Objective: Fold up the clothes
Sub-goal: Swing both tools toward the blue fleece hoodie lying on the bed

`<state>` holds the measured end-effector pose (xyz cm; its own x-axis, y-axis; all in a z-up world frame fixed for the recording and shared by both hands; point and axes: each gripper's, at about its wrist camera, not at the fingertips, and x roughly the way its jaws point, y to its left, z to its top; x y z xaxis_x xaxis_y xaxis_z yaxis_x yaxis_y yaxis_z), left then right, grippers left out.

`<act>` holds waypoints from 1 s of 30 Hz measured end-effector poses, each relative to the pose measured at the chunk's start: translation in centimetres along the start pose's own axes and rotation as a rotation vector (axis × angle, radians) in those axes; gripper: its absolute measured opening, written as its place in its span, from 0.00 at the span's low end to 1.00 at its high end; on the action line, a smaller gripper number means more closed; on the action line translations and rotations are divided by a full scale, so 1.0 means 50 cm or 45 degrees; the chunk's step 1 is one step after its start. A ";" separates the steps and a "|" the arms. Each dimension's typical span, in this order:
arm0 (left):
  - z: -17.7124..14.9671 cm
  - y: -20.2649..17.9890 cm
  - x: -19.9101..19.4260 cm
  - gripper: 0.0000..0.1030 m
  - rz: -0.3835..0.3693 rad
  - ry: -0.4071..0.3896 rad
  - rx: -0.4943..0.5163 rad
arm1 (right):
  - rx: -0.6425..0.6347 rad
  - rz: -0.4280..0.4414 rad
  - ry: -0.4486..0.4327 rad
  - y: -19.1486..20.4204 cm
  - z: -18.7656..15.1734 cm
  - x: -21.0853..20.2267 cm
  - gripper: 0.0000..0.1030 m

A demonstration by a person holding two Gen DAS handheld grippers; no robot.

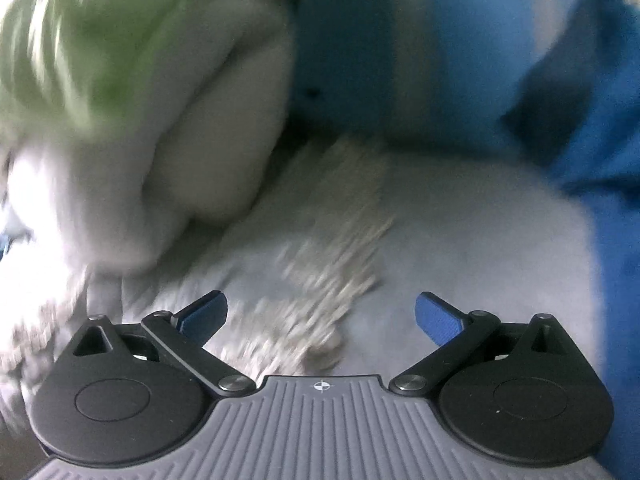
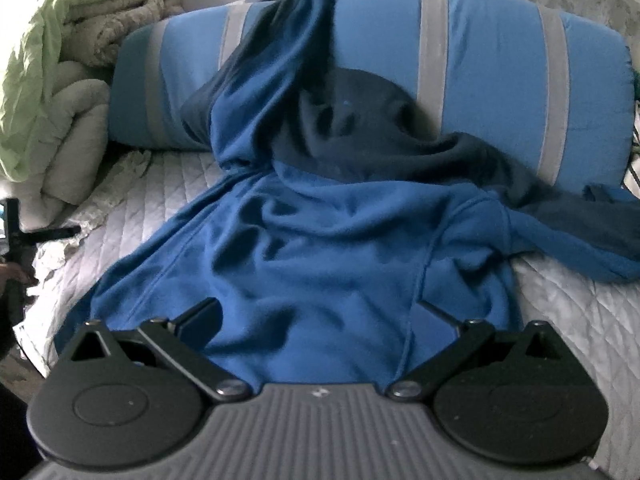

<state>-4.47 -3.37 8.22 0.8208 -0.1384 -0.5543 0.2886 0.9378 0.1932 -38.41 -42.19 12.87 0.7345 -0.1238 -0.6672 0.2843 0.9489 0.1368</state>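
A blue hooded top [image 2: 320, 248] with a dark navy hood [image 2: 360, 132] lies crumpled on the white quilted bed [image 2: 160, 196], one sleeve draped up over the pillow. My right gripper [image 2: 320, 312] hovers open just above its lower hem, with blue cloth showing between the fingers. In the blurred left wrist view, my left gripper [image 1: 322, 312] is open over the pale bedspread [image 1: 460, 240], nothing between its blue pads [image 1: 436, 318]. The blue top's edge [image 1: 608, 200] shows at the right there.
A blue pillow with grey stripes [image 2: 500, 68] leans at the head of the bed. A folded green and beige blanket [image 2: 60, 72] is piled at the left, seen too as a blanket [image 1: 120, 80] in the left view. The other gripper and a hand [image 2: 12, 248] show at the far left edge.
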 end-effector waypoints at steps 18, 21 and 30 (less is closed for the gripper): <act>0.115 -0.302 -0.329 1.00 -0.477 -0.269 -0.016 | 0.157 -0.152 0.046 -0.032 0.012 -0.032 1.00; 0.079 -0.335 -0.297 1.00 -0.495 -0.225 -0.006 | 0.126 -0.180 0.021 -0.043 0.005 -0.035 1.00; 0.030 -0.365 -0.268 1.00 -0.587 -0.128 0.054 | 0.095 -0.289 -0.042 -0.099 -0.030 0.017 1.00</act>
<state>-20.02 -19.11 13.35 0.6450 -0.5696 -0.5094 0.6524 0.7576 -0.0211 -40.13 -46.55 10.54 0.6658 -0.3420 -0.6632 0.4880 0.8719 0.0403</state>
